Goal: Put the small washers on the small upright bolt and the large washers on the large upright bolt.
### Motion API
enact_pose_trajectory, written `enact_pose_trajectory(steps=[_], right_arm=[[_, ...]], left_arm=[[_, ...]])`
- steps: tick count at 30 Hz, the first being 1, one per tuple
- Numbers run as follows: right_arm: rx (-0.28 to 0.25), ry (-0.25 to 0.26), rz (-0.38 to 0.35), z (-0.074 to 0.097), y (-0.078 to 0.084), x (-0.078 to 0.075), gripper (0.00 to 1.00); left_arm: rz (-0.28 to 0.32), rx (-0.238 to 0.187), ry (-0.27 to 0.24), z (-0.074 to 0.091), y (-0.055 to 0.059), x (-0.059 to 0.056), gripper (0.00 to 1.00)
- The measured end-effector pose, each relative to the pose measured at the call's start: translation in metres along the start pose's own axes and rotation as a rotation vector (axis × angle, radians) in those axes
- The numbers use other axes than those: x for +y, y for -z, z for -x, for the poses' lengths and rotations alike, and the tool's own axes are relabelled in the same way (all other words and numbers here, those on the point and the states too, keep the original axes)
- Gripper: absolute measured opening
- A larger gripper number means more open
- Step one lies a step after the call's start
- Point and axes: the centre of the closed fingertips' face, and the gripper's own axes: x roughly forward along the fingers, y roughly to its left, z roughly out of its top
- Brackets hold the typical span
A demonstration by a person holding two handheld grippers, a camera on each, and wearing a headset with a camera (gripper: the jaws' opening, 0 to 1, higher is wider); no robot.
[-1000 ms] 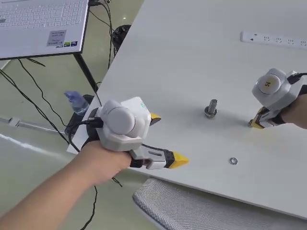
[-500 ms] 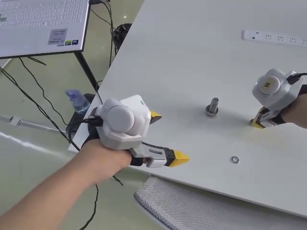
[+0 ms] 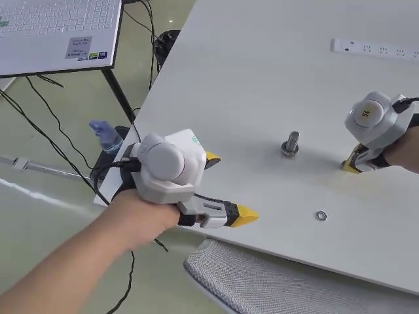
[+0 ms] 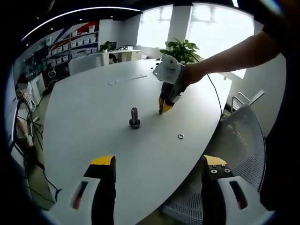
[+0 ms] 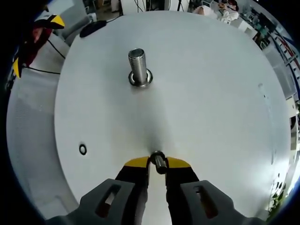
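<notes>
Status: right gripper [image 3: 350,167] jaws are narrow and look pinched on the small bolt [image 5: 158,161], down at the table [image 3: 262,78] surface, right of the large bolt [image 3: 291,144]. Can't tell if the small bolt stands true or leans. Left gripper [image 3: 229,186] jaws are wide with nothing in them, at the near-left table edge.

Large bolt is upright mid-table with a collar [image 5: 140,78] at its base. Could be a washer or a flange, can't tell.

One loose washer [image 3: 321,215] lies flat on the near side, nearer than the large bolt and slightly right of it, between the two grippers and apart from both. It reads small against the large bolt's shank, so I'd send it to the small bolt.

Handling, my read:
- It's a thin steel ring: light, stiff, nothing to crush.
- It sits flush on a slick tabletop, so the tips will likely skate it rather than lift it.
- Take it across the outer rim, tips straddling the diameter and touching the table, then close slowly.
- Fallback: drag it to the near edge and pinch it by the faces.
- Keep the hole clear of the pads so it can drop over the thread.
- Risk: the ring pops out of the jaws on closing.
- The right jaws sit at the small bolt's top, so they'd need to free the tip first.
</notes>
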Motion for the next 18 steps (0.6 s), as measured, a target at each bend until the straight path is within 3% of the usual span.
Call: enact_pose_trajectory(steps=[8, 12, 18], right_arm=[[0.003, -0.006, 0.011, 0.0005, 0.0, 0.0003, 0.14], [-0.015, -0.009, 0.023, 0.0008, -0.0039, -0.0004, 0.23], [-0.007, -0.015, 0.023, 0.0022, -0.0053, -0.0031, 0.25]], left_arm=[[-0.002, 0.001, -0.002, 0.0006, -0.0011, 0.0022, 0.74], [-0.005, 0.003, 0.0, 0.0, -0.0007, 0.002, 0.74], [-0.006, 0.006, 0.001, -0.0002, 0.0006, 0.0024, 0.73]])
